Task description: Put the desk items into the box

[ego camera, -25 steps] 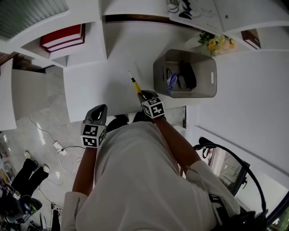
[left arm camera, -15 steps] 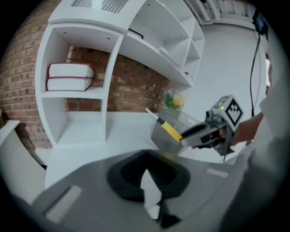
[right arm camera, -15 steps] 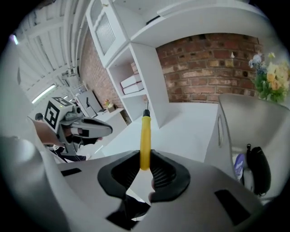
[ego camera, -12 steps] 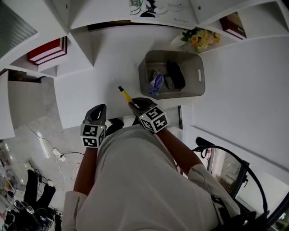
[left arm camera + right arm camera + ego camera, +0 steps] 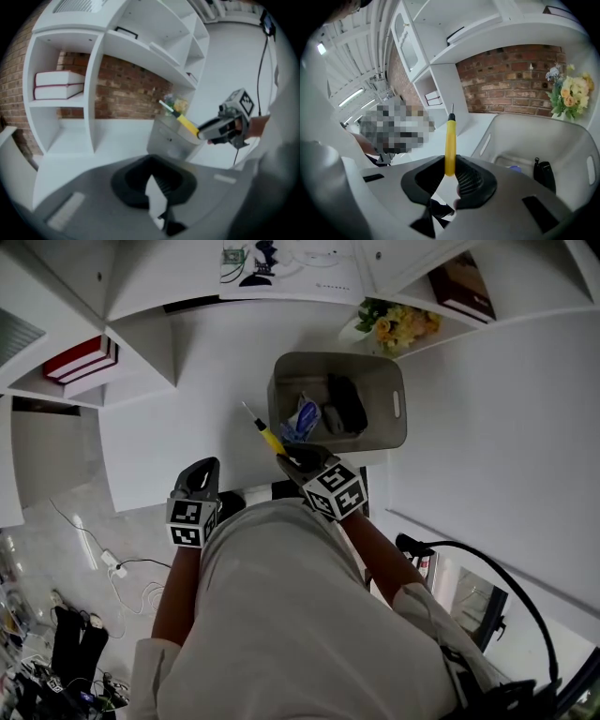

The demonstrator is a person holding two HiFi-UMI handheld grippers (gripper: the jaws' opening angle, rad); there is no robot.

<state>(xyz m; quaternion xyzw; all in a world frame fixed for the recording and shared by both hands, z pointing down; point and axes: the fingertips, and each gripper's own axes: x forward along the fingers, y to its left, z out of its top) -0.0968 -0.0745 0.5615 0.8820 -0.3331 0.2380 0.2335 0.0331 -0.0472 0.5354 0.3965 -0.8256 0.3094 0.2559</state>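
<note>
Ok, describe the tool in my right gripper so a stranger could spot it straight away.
Find the grey box on the white desk. Just left of it, the right gripper holds a slim screwdriver. It alone has a yellow handle and thin metal tip.

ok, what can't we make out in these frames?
Box contents: head view, too small to name; right gripper view, the right gripper itself covers part of them.
Screwdriver tip shape: too thin in every view.
Desk near edge: head view, behind the person's torso.
</note>
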